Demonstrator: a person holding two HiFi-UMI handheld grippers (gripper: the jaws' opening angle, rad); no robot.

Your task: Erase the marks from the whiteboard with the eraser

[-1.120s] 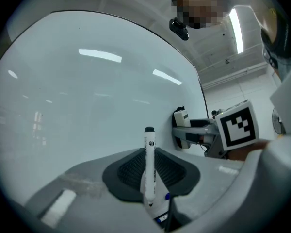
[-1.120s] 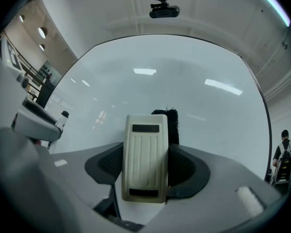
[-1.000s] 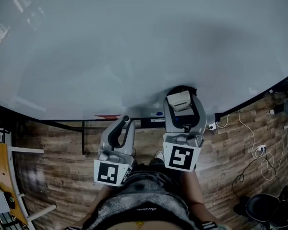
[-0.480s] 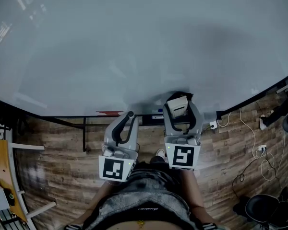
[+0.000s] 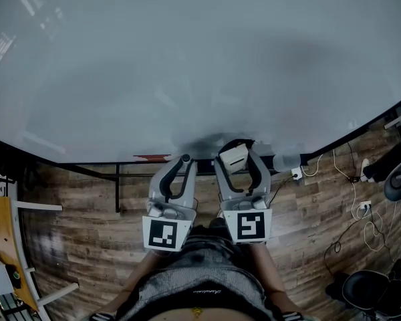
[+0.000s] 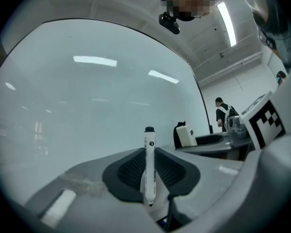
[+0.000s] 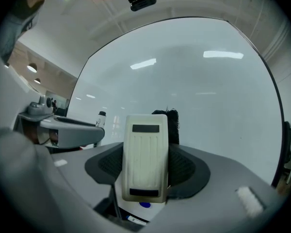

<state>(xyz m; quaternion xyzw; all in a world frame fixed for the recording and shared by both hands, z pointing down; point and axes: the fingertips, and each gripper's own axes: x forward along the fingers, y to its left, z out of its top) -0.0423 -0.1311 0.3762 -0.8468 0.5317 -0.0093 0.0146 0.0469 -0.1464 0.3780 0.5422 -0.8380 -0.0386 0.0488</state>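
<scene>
Right tongs now closer beside left tongs, clamped on eraser; left clamped on marker

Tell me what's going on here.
A person stands at a whiteboard with a gripper in each hand. The right gripper is shut on an eraser, held near the board's lower edge. The left gripper is shut on a marker beside it. No marks show on the board.

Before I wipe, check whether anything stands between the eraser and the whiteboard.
Nothing visible does. The right gripper holds the eraser with bare whiteboard directly ahead; the left gripper and its marker sit off to its left.
</scene>
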